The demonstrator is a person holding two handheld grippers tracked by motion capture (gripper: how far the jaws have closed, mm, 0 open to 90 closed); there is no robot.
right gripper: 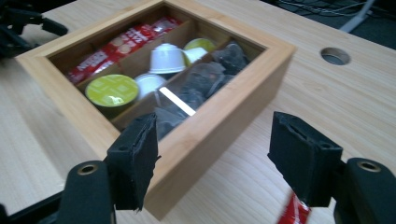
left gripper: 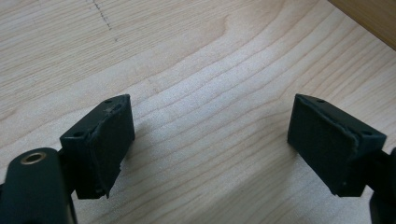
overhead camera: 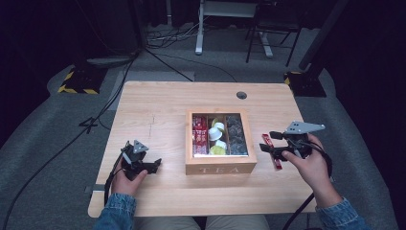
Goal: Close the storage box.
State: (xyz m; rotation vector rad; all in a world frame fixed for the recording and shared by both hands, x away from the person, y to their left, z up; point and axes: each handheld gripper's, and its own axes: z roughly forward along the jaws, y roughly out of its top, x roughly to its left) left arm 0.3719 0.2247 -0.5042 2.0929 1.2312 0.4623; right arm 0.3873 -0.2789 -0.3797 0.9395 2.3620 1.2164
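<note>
A wooden tea box (overhead camera: pixel 220 167) stands at the table's middle, with a glass pane in its lid. Under the pane are red packets (overhead camera: pixel 199 134) on the left, white and yellow-green capsules (overhead camera: pixel 216 136) in the middle and dark tea bags (overhead camera: pixel 236 132) on the right. A red sachet (overhead camera: pixel 272 152) lies on the table just right of the box. My right gripper (overhead camera: pixel 268 142) hovers over it, open with nothing between its jaws. In the right gripper view, the gripper (right gripper: pixel 212 158) faces the box's corner (right gripper: pixel 224 116), and the sachet (right gripper: pixel 293 212) peeks out below one jaw. My left gripper (overhead camera: pixel 155 166) rests open left of the box, over bare wood (left gripper: pixel 210 70).
The table (overhead camera: pixel 158 110) has a round cable hole (overhead camera: pixel 242 95) at its back right. Cables trail from both grippers off the near edge. Past the table are floor cables, stand legs and dark surroundings. Bare wood lies behind and to the left of the box.
</note>
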